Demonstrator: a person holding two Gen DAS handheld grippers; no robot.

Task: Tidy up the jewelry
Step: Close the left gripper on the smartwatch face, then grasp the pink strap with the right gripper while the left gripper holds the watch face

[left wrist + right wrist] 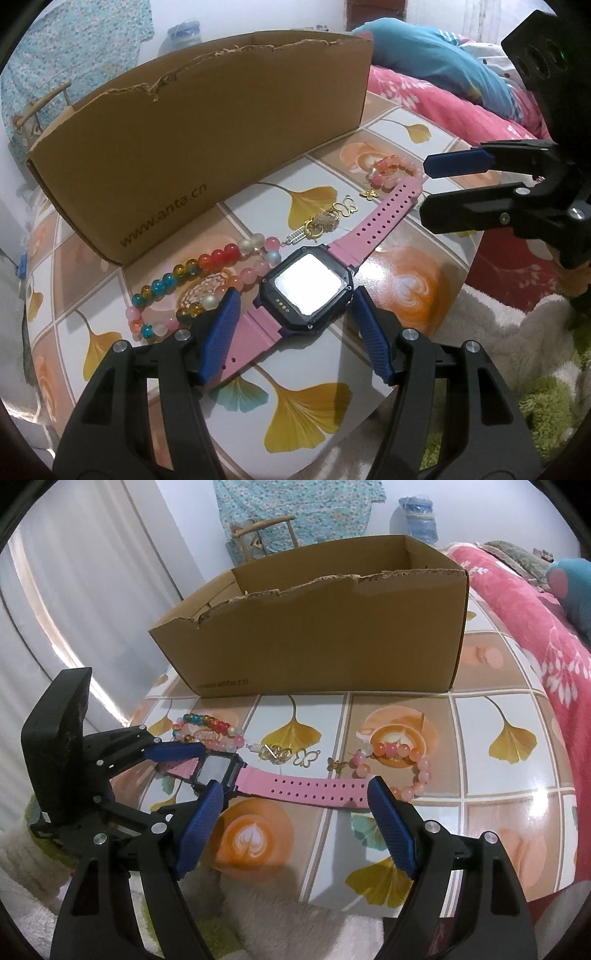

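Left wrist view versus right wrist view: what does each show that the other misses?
Only the left wrist view shows the watch's screen face-on, with the left tool open around its case. Only the right wrist view shows inside the cardboard box; no jewelry is visible there. Both show the pink watch, multicolor bead bracelet, pink bead bracelet, gold chain and open right tool.

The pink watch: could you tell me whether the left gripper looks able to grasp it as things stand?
Probably yes. The left gripper is open, its fingers either side of the watch face, nothing between; the beads lie just beside one finger.
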